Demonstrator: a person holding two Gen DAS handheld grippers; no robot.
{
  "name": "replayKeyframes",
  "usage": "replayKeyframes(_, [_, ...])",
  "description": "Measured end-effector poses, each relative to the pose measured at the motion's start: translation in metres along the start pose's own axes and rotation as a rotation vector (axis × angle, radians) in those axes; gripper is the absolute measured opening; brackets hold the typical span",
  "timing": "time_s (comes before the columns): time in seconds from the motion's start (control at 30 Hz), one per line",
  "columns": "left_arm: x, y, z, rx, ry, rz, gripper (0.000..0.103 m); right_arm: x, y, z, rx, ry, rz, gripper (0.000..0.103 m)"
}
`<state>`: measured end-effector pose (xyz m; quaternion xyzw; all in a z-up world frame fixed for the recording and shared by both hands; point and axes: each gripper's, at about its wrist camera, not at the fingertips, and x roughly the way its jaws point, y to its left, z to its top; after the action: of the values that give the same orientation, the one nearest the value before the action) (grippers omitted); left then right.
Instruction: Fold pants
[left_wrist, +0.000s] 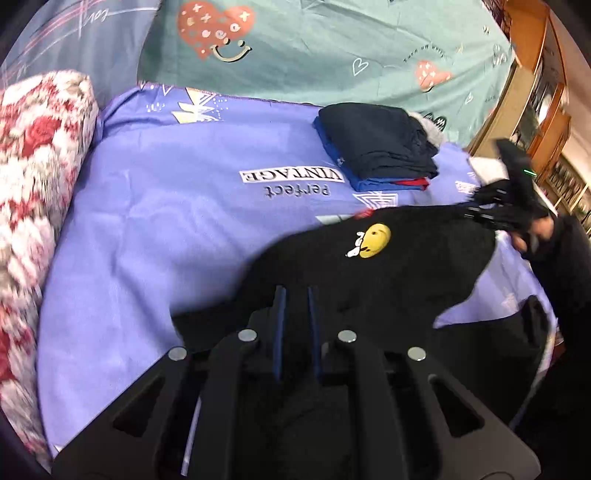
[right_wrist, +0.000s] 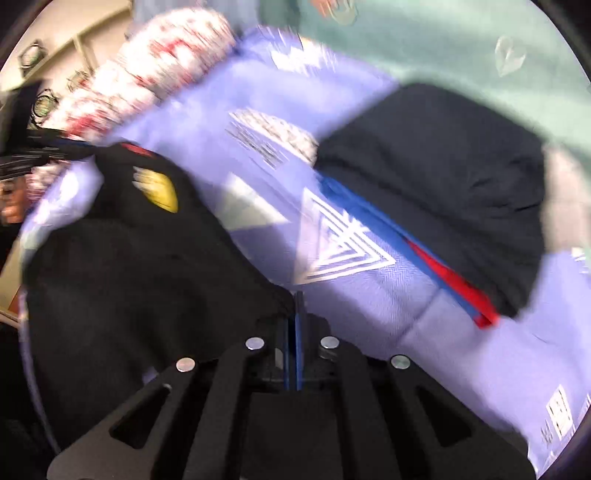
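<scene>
left tool (left_wrist: 297, 295): pinched on black pants (left_wrist: 388, 266) | right tool (right_wrist: 294, 299): clamped on pants edge too | pants: draped over purple bed sheet (left_wrist: 166, 229), near folded clothes stack (left_wrist: 380, 147)

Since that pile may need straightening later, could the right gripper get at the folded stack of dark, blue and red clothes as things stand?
Probably not yet: the right gripper is shut on the black pants, though bare purple sheet lies between it and the folded stack.
</scene>
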<state>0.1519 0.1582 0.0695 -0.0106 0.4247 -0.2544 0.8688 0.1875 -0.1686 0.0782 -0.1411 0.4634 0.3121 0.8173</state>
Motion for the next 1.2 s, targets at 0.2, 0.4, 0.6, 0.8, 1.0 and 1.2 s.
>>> replayKeyframes(0.2, [-0.005, -0.016, -0.051, -0.087, 0.077, -0.077, 0.029, -0.094, 0.103, -0.083, -0.079, -0.109, 0.001, 0.002])
replayKeyframes(0.4, [-0.026, -0.013, -0.084, -0.381, 0.058, -0.257, 0.09, -0.07, 0.173, -0.16, -0.077, -0.098, -0.01, 0.002])
replayKeyframes(0.6, [-0.013, -0.006, -0.066, -0.548, 0.116, -0.165, 0.097, -0.044, 0.184, -0.2, -0.026, -0.073, 0.021, 0.003])
replayKeyframes(0.8, [0.031, -0.021, -0.029, -0.531, 0.229, -0.046, 0.097, -0.047, 0.184, -0.204, -0.017, -0.102, 0.033, 0.003])
replayKeyframes(1.0, [0.055, -0.019, -0.028, -0.566, 0.267, -0.035, 0.043, -0.049, 0.192, -0.209, -0.066, -0.101, 0.038, 0.003])
replayKeyframes(1.2, [0.017, -0.011, -0.056, -0.627, 0.167, -0.104, 0.016, -0.062, 0.197, -0.214, -0.102, -0.147, 0.061, 0.003])
